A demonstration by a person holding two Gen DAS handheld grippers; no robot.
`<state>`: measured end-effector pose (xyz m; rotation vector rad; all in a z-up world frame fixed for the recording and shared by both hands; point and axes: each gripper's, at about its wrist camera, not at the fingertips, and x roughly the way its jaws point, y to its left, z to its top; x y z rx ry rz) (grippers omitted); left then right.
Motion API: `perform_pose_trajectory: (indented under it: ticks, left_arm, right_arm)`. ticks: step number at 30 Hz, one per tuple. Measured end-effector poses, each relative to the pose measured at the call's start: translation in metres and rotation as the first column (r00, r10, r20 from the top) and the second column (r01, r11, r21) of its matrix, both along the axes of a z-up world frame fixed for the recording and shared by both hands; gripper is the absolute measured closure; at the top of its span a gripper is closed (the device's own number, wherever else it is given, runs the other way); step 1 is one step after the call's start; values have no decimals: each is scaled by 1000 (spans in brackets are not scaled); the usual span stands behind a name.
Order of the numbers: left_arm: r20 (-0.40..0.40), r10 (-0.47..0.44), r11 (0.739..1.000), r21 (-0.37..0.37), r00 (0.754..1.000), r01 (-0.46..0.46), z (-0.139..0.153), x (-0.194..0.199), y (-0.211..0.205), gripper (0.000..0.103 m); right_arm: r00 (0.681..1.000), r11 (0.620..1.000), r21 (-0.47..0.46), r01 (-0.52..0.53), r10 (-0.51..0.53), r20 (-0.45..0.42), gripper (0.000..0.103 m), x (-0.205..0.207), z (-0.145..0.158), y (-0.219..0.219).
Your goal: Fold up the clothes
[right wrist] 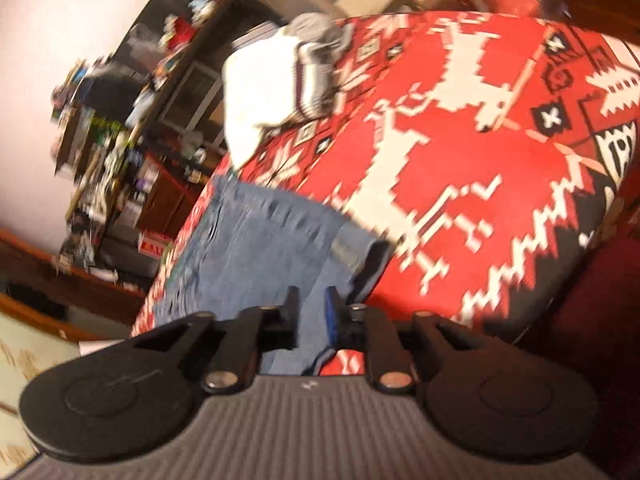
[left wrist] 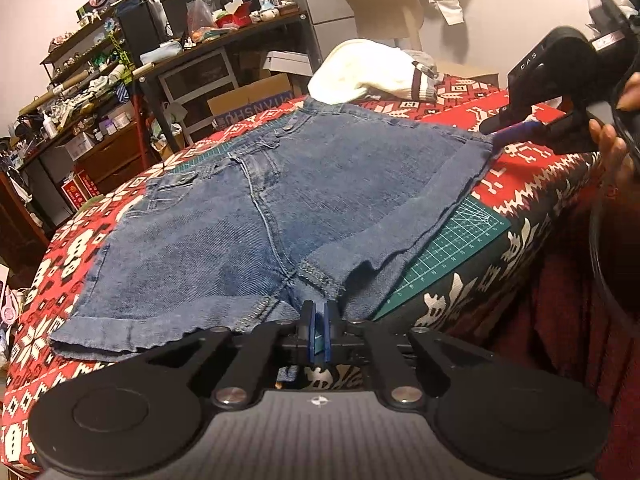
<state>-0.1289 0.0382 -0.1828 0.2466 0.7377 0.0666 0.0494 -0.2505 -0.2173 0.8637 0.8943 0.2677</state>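
Shorts (left wrist: 280, 208) of faded blue denim lie flat; left gripper (left wrist: 319, 330) closed, right gripper (right wrist: 312, 312) parted, empty.

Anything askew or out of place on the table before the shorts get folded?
The denim shorts lie skewed across the green cutting mat, one leg hem drooping over the table edge. Otherwise nothing stands out.

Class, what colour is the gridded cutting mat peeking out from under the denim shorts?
Green with pale grid lines, clearest in the left wrist view.

One denim shorts (left wrist: 280, 200), one white garment (left wrist: 360, 70).
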Motion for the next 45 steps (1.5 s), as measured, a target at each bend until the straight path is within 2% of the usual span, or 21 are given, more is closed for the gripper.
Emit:
perform_pose_trajectory:
  ticks: [5, 10, 17, 18, 19, 21, 26, 29, 31, 37, 39, 42, 43, 45]
  left_arm:
    - [1, 21, 1000, -8, 1000, -21, 2, 0, 4, 93]
    - [-5, 21, 1000, -6, 1000, -21, 2, 1, 5, 93]
    - [-11, 30, 999, -10, 999, -30, 1, 3, 6, 93]
    - [-12, 30, 999, -10, 999, -30, 0, 3, 6, 93]
    - [-13, 30, 999, -10, 999, -30, 0, 3, 6, 93]
    - [-14, 28, 1000, -8, 1000, -28, -1, 3, 6, 93]
    - [-10, 35, 999, -13, 999, -35, 1, 3, 8, 93]
    - [-13, 41, 999, -27, 999, -41, 1, 4, 11, 93]
    - [-12, 41, 999, -28, 999, -42, 1, 4, 11, 93]
    - [-2, 54, 998, -36, 999, -54, 6, 1, 14, 93]
    - [6, 58, 998, -37, 998, -58, 10, -1, 16, 93]
    - [18, 72, 996, -52, 997, -71, 17, -4, 21, 93]
    - [23, 78, 996, -56, 997, -77, 19, -5, 23, 93]
    - [36, 94, 994, -59, 995, -92, 25, -8, 28, 93]
  right_arm:
    - [997, 998, 53, 44, -41, -63, 78, 14, -17, -7]
    - [999, 990, 136, 40, -34, -42, 78, 15, -27, -1]
    - [997, 980, 199, 3, 11, -71, 78, 12, -38, 15]
    - [997, 980, 197, 5, 10, -71, 82, 12, -39, 17]
    - [997, 984, 177, 5, 8, -72, 100, 11, -39, 18]
    - [998, 993, 118, 2, 6, -66, 102, 9, -35, 19]
    - [999, 999, 45, 1, 1, -33, 102, -2, -24, 12]
    - [999, 999, 46, -14, 16, -44, 101, 0, -29, 11]
    - [999, 999, 28, -28, 29, -35, 93, 0, -24, 12]
    - [999, 1000, -12, -21, 20, -31, 91, -17, -15, -2]
    - [999, 997, -56, -45, 45, -1, 90, -24, -5, -2]
    - [991, 985, -138, -106, 116, 70, 82, -35, 16, 11]
    - [984, 976, -169, -134, 152, 96, 76, -39, 22, 19]
    - [962, 953, -235, -191, 229, 146, 73, -49, 35, 39]
